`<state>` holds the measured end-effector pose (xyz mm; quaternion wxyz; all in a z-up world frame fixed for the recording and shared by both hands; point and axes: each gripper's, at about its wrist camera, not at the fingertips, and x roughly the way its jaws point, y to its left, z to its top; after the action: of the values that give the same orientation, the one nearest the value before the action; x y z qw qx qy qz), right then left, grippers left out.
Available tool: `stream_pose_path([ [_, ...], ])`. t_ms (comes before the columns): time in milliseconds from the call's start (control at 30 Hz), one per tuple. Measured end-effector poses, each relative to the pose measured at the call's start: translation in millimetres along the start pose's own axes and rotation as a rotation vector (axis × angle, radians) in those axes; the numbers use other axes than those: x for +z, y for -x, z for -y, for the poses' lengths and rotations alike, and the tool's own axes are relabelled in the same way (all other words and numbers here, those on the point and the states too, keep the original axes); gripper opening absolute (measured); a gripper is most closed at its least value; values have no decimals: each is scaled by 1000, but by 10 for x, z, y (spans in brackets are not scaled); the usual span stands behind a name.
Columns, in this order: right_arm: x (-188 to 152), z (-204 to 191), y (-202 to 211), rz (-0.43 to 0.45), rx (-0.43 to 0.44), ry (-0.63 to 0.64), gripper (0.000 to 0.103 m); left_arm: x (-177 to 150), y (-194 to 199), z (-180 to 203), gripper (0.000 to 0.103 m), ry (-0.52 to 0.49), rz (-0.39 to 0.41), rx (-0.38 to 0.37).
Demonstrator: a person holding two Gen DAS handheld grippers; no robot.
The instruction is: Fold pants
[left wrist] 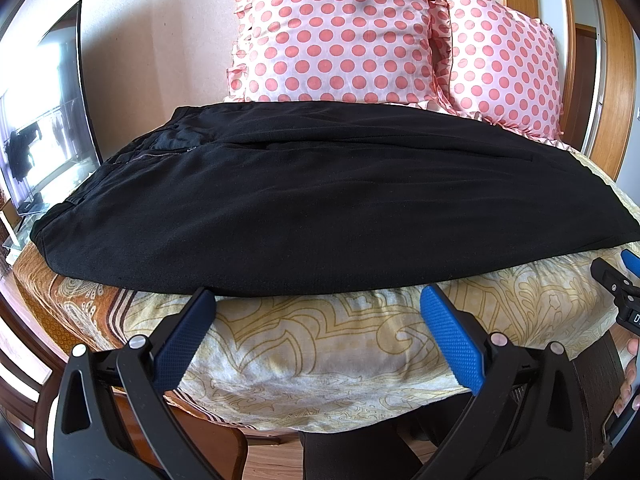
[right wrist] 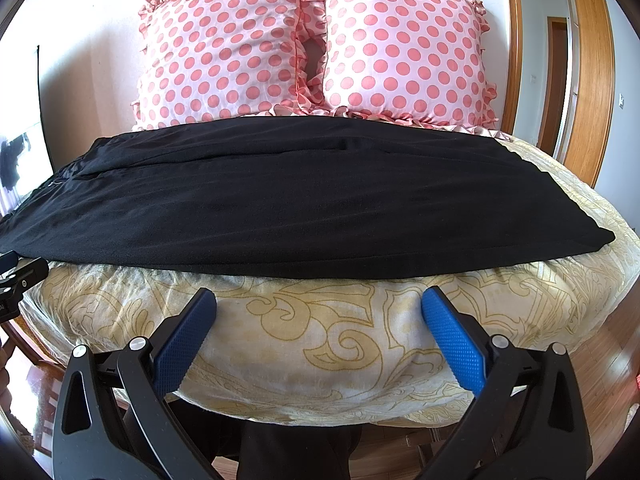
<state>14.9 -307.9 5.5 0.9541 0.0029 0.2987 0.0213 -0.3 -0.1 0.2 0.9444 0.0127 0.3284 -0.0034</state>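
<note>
Black pants (left wrist: 304, 208) lie flat across the bed, waist with zipper at the left, leg ends at the right; they also show in the right wrist view (right wrist: 280, 204). My left gripper (left wrist: 318, 300) is open and empty, its blue fingertips (left wrist: 434, 300) just short of the pants' near edge. My right gripper (right wrist: 318, 300) is open and empty, a little before the near edge toward the leg end. The right gripper also shows at the right edge of the left wrist view (left wrist: 616, 280).
The bed has a cream patterned cover (right wrist: 320, 332). Two pink polka-dot pillows (right wrist: 312, 48) lean on the wall behind the pants. A TV screen (left wrist: 44, 120) stands at the left. A wooden door frame (right wrist: 592, 80) is at the right.
</note>
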Motion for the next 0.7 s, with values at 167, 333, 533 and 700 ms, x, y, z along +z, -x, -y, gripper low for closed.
stream_pose_path([
  [167, -10, -8, 8, 0, 2, 2, 102, 0, 0, 0, 101, -1, -1, 0],
  [333, 32, 68, -16, -11, 38, 19, 102, 17, -9, 3, 101, -2, -17, 2],
  [533, 111, 232, 73, -16, 127, 21, 102, 126, 13, 61, 101, -31, -28, 13],
  [700, 519, 719, 173, 46, 81, -55, 102, 302, 248, 48, 101, -66, 49, -3],
])
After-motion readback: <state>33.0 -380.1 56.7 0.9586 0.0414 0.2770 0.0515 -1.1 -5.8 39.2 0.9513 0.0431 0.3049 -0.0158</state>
